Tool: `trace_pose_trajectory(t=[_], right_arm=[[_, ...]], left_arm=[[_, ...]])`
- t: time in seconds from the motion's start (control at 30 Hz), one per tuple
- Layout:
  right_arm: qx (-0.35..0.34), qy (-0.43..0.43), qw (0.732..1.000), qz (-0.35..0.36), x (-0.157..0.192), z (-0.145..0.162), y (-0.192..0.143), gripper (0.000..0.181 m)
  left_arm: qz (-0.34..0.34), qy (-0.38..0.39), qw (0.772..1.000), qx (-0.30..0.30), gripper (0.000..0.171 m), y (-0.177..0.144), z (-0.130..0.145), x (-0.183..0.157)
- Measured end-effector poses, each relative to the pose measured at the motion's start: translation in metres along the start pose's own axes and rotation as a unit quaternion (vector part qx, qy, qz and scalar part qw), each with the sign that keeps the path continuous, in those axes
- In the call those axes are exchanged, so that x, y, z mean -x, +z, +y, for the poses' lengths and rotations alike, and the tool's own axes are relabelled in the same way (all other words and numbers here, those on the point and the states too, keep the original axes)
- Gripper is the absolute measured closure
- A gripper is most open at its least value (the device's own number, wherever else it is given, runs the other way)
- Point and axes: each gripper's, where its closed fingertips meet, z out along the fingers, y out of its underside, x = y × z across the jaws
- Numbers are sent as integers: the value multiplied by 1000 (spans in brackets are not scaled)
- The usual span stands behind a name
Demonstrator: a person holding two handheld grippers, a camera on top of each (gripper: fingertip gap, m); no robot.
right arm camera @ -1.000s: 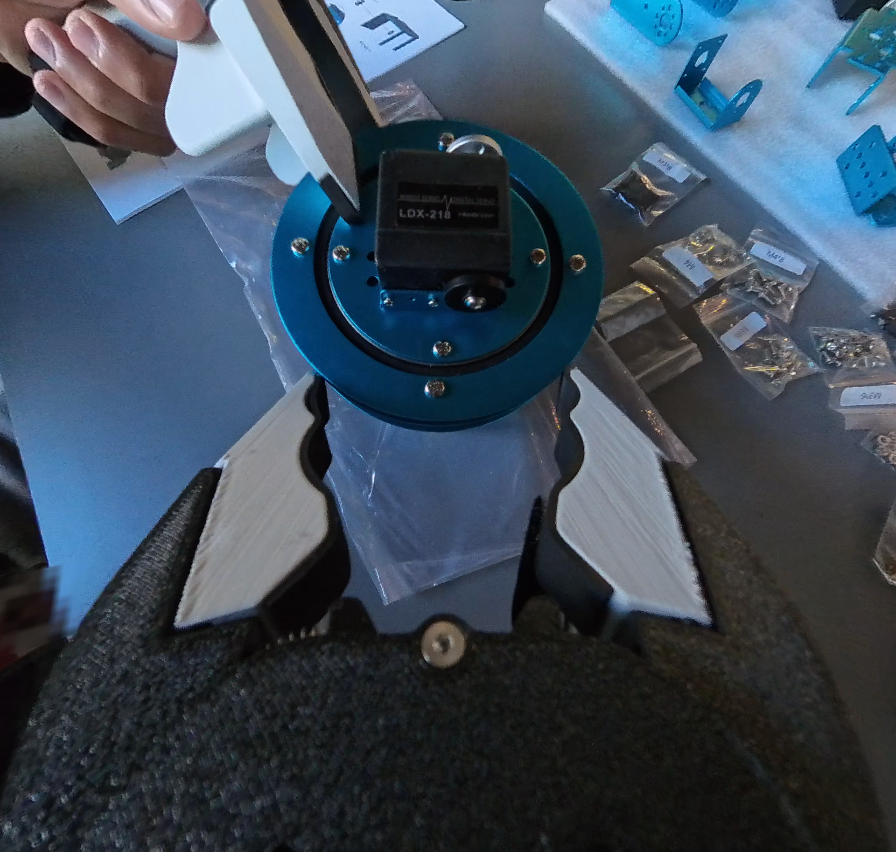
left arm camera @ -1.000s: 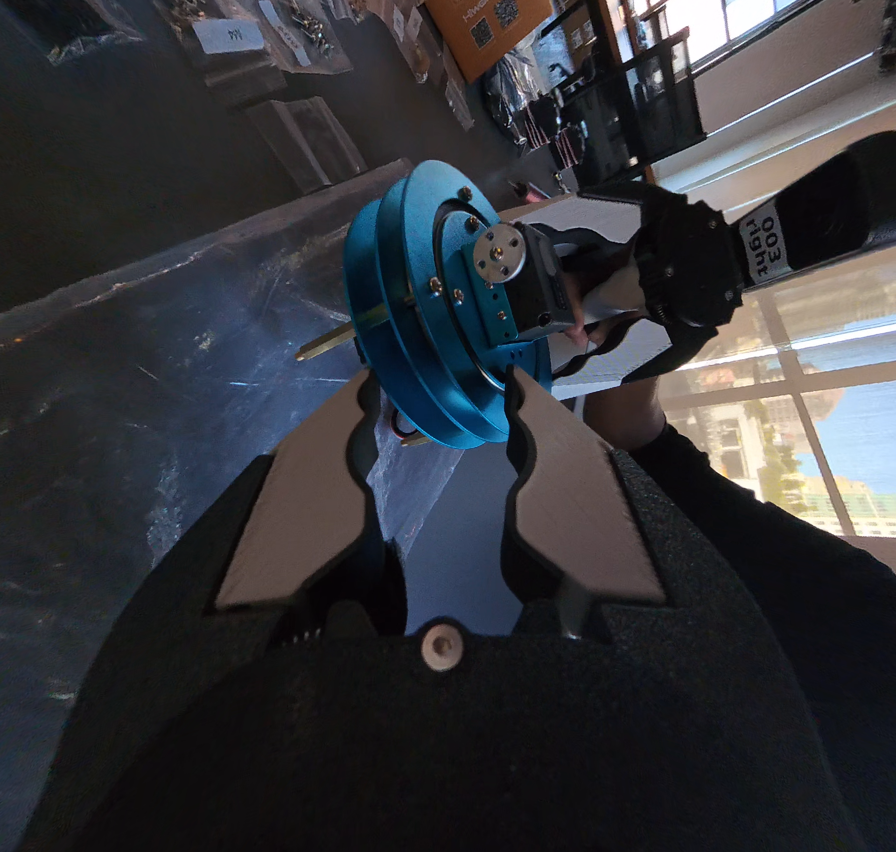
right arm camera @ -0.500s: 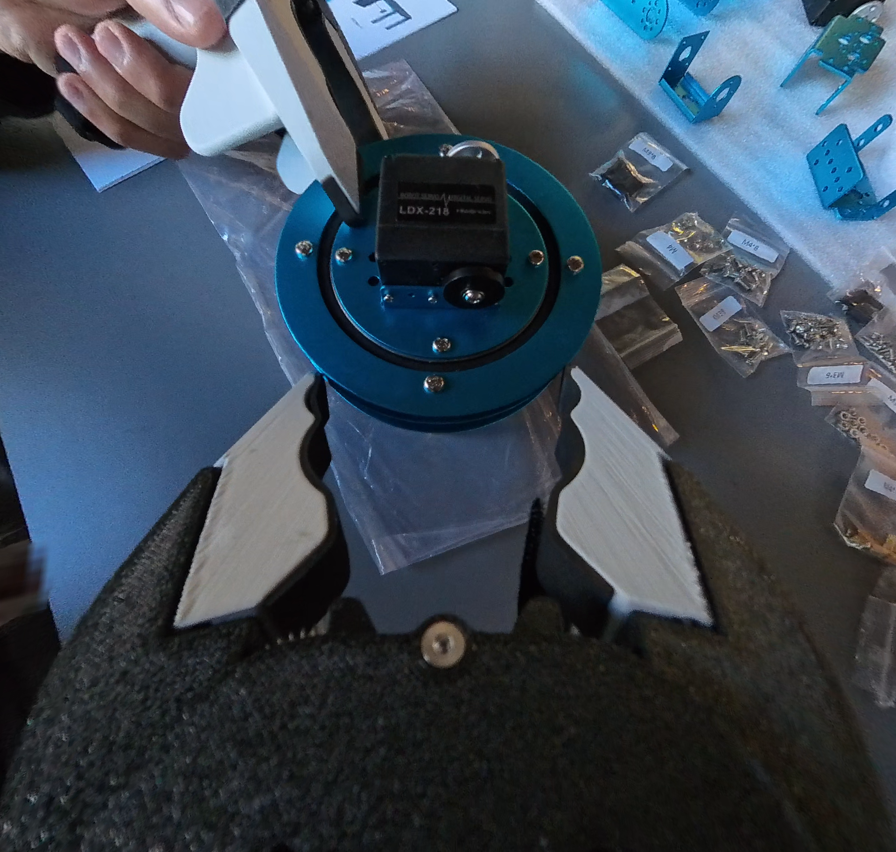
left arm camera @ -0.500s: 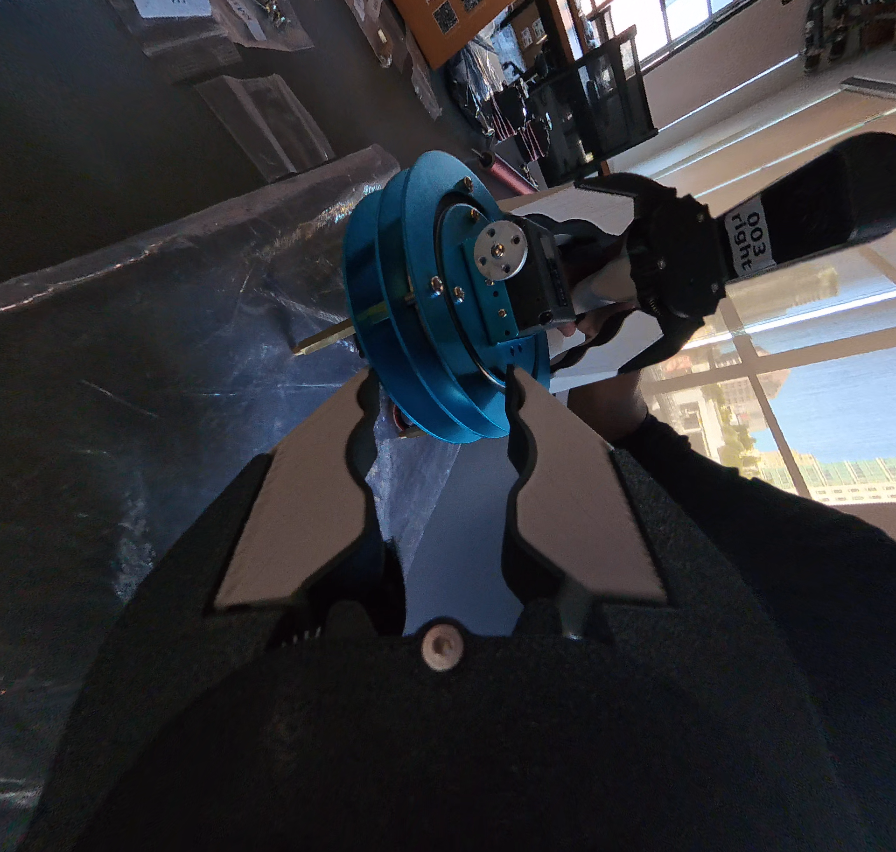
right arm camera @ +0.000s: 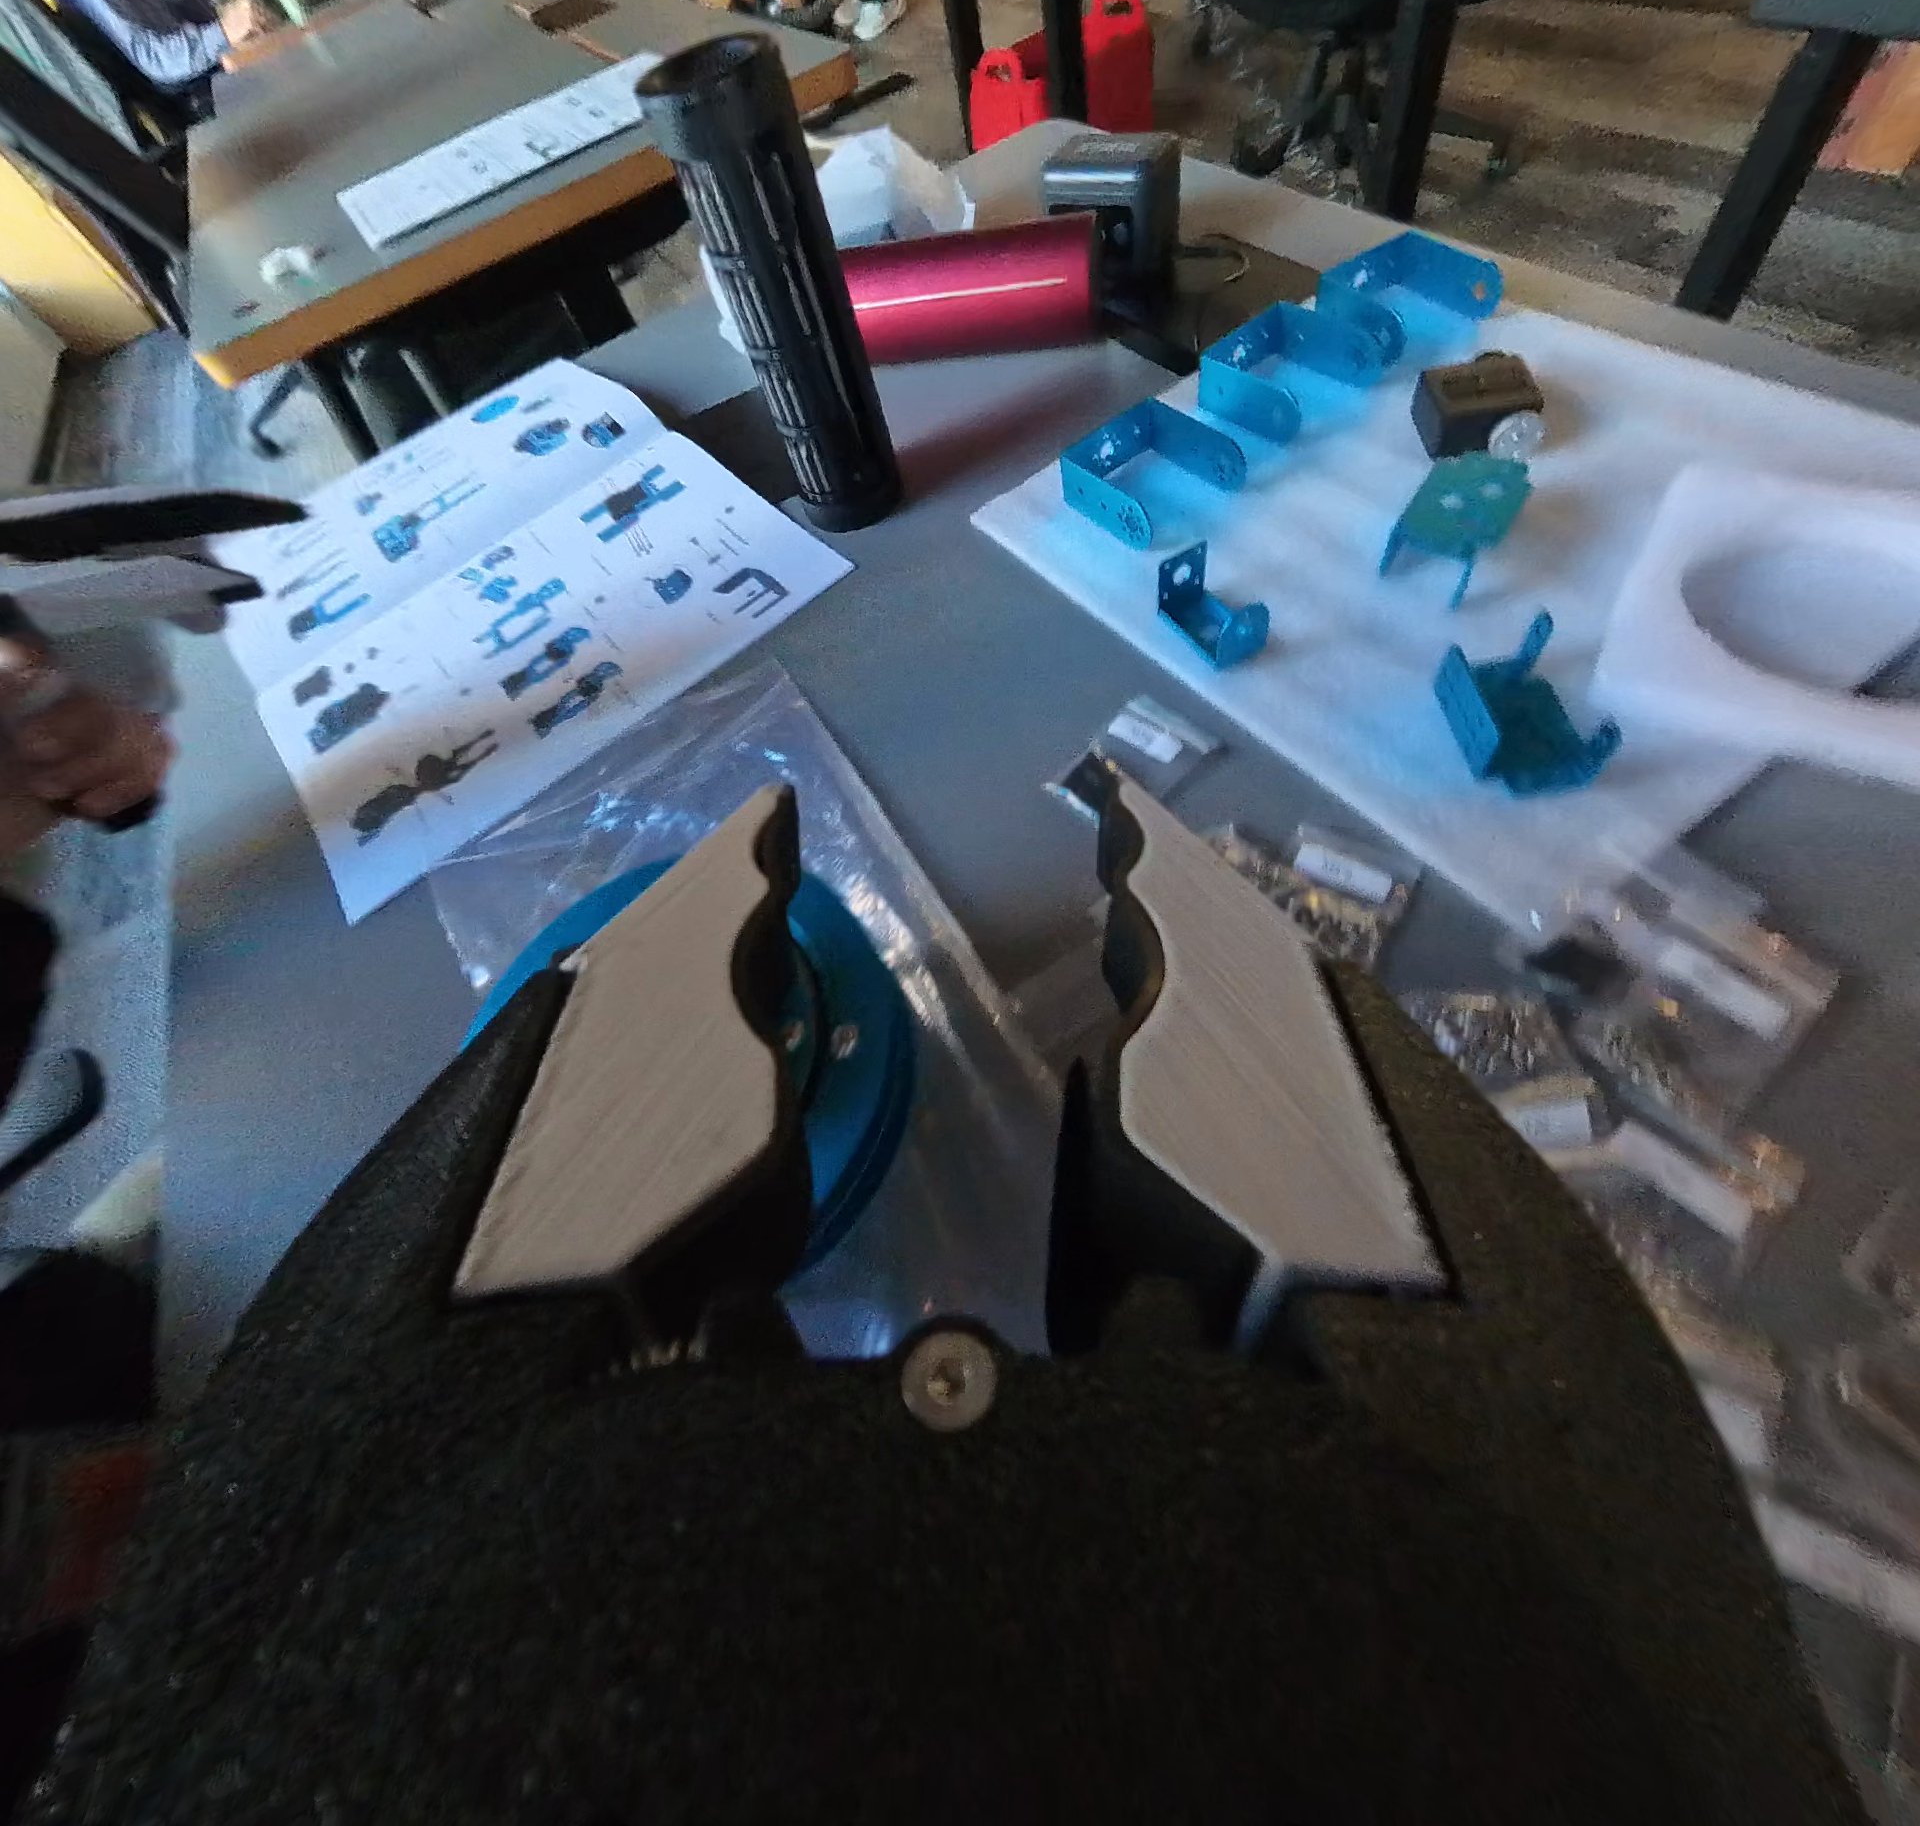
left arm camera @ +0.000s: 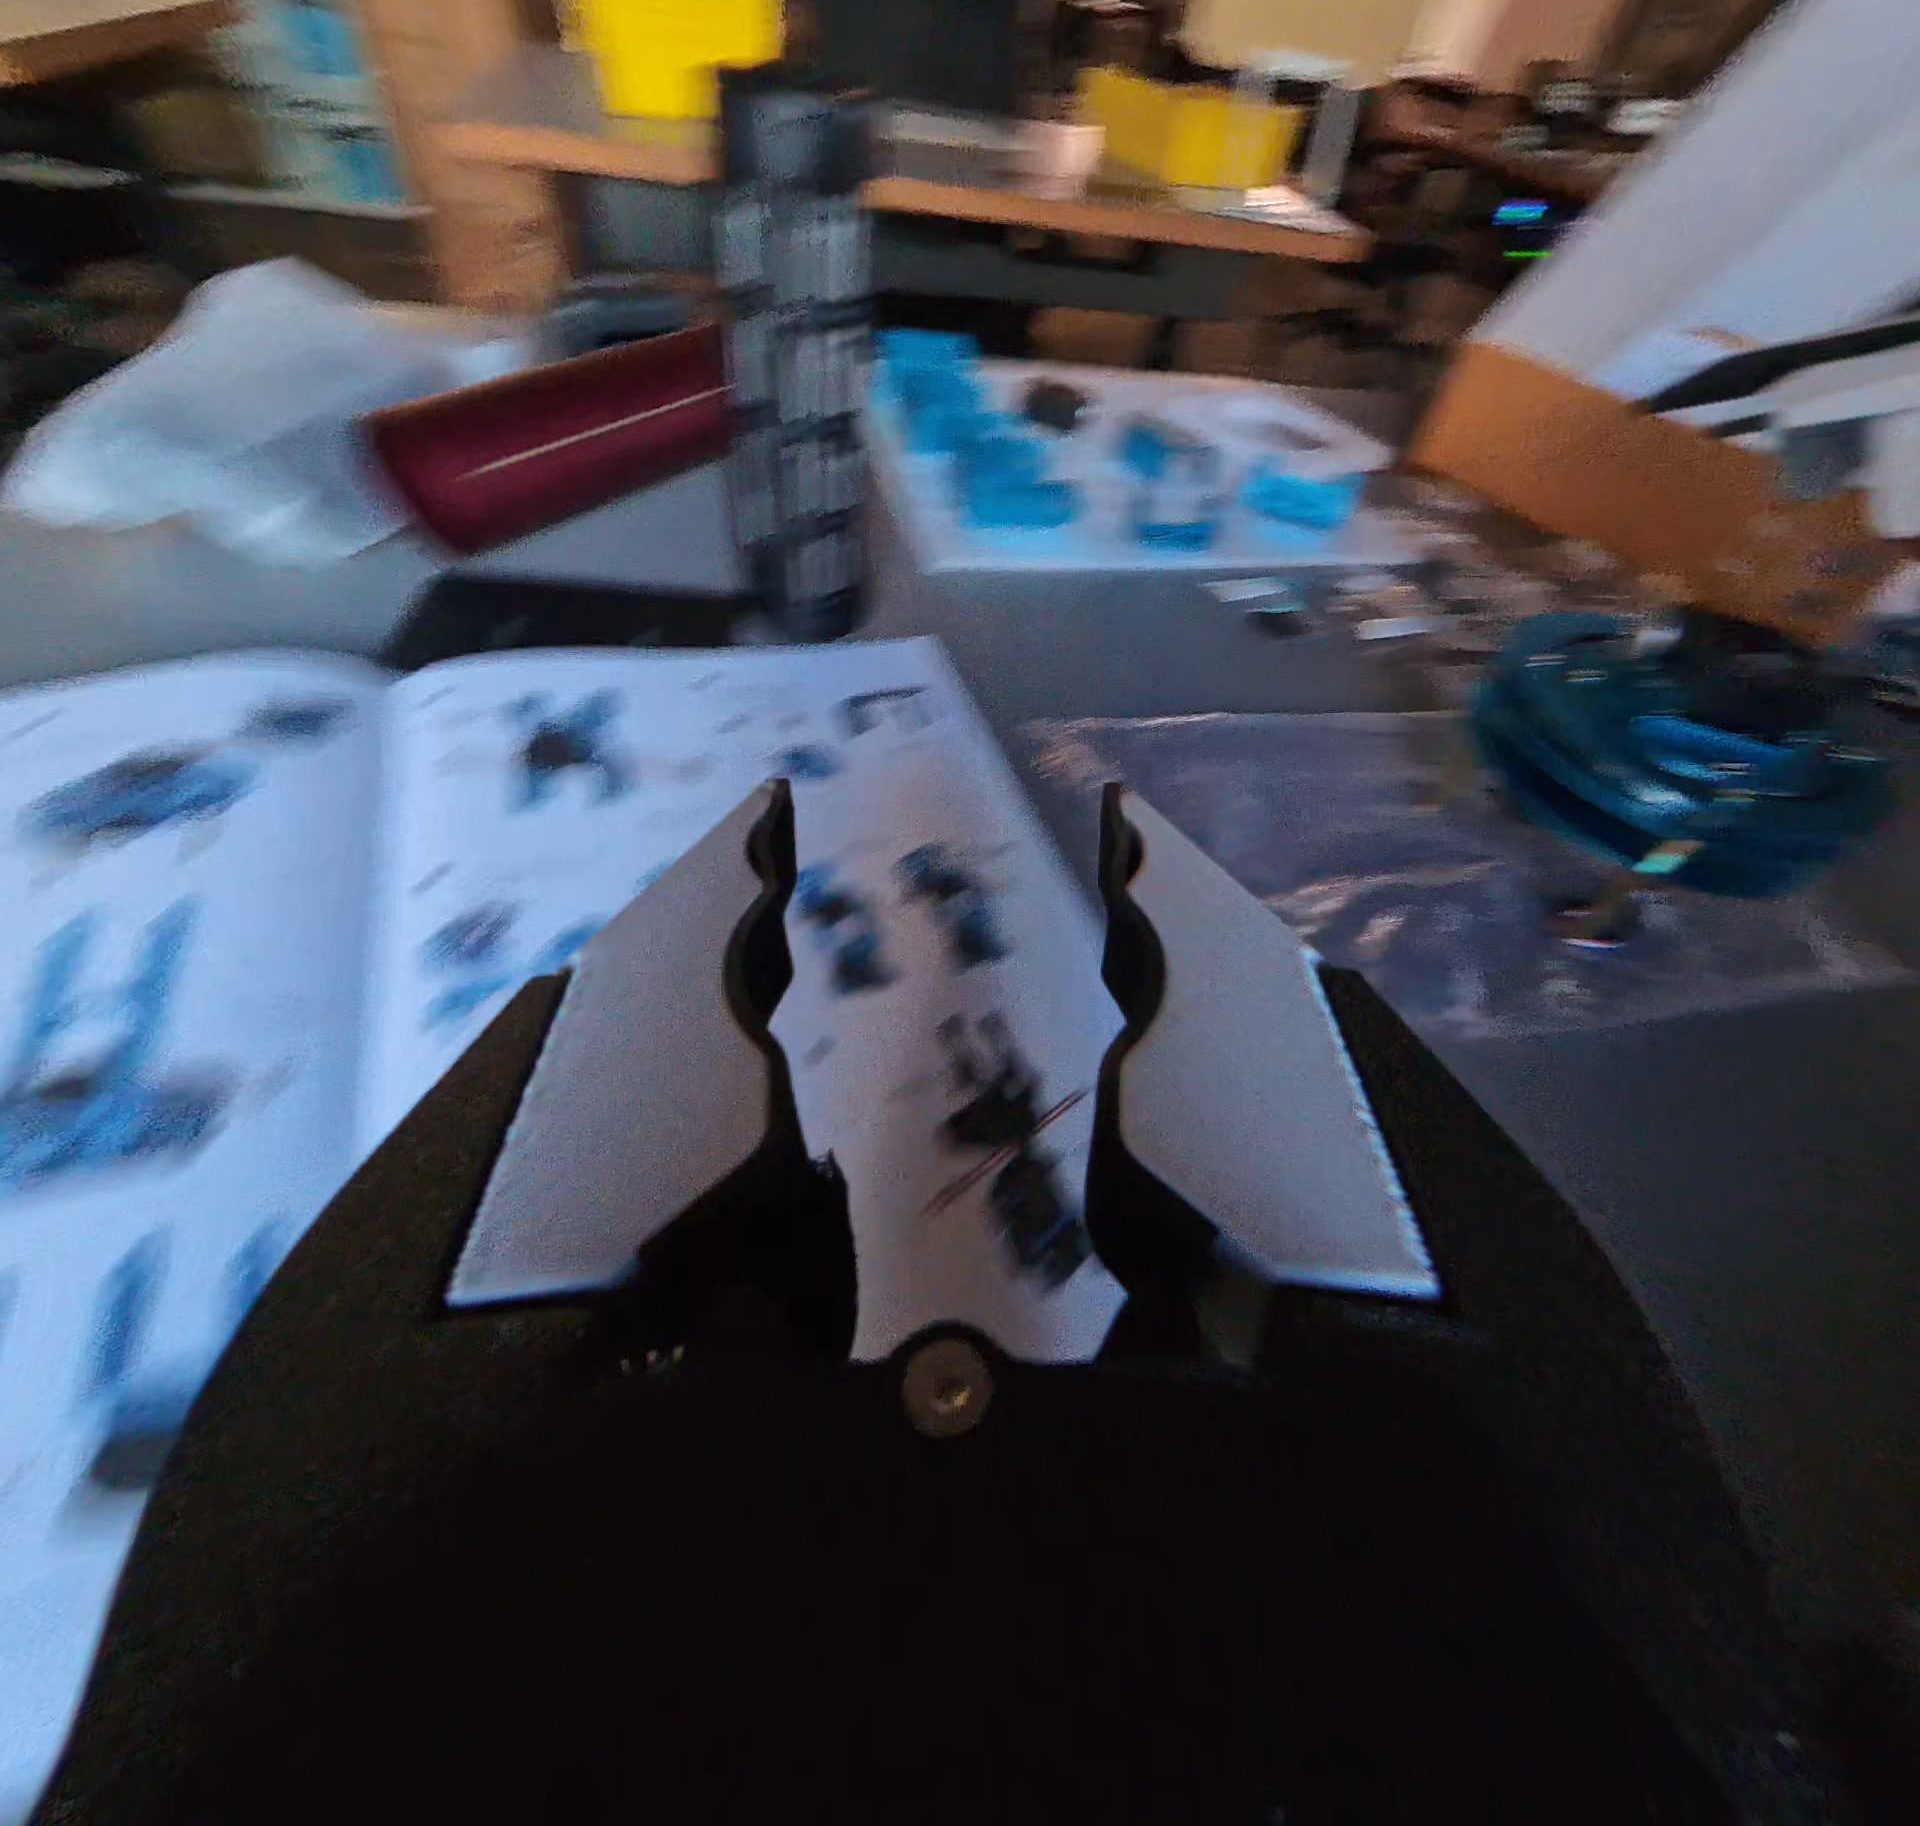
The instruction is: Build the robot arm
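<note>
A blue round disc assembly (right arm camera: 868, 1070) with a black servo on top lies on a clear plastic bag (right arm camera: 727, 768) on the grey table. My right gripper (right arm camera: 948, 800) is open and empty just above it, and its left finger hides most of the disc. My left gripper (left arm camera: 945, 800) is open and empty over an open instruction booklet (left arm camera: 623, 737). That view is blurred by motion. The disc (left arm camera: 1683, 779) is off to its right, under the right gripper's white finger (left arm camera: 1766, 322). The left gripper (right arm camera: 135, 550) shows at the right wrist view's left edge, with a hand (right arm camera: 62, 748) below it.
The booklet (right arm camera: 520, 613) lies left of the bag. Behind it a black cylinder (right arm camera: 774, 290) stands and a red cylinder (right arm camera: 966, 290) lies. A white foam sheet (right arm camera: 1351, 696) on the right carries blue brackets (right arm camera: 1153, 467) and a servo (right arm camera: 1475, 405). Small screw bags (right arm camera: 1340, 883) lie in front of the sheet. Tip to tip, the grippers are about 35 cm apart. My right gripper's tips are some 12 cm from the disc (left arm camera: 1683, 779).
Both grippers have come away from the blue disc. The left one swung fast to the left, over the booklet. The right one lifted and tilted up, and the disc now lies below it.
</note>
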Motion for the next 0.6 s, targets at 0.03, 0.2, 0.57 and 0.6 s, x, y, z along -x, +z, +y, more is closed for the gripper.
trace_pose_trajectory(t=[0.03, 0.2, 0.57, 0.6], right_arm=[[11, -12, 1000, 1, -4, -3, 14, 125], [109, -74, 991, 32, -53, -1, 94, 126], [240, -93, 955, 150, -192, 38, 99, 127], [229, -91, 958, 145, -191, 39, 99, 130]], left_arm=[[-51, -18, 999, 3, 113, -16, 10, 23], [-179, -32, 983, 3, 113, -88, 35, 97], [-222, -50, 974, 13, 113, -121, 47, 154], [-217, -51, 975, 18, 113, -117, 48, 154]])
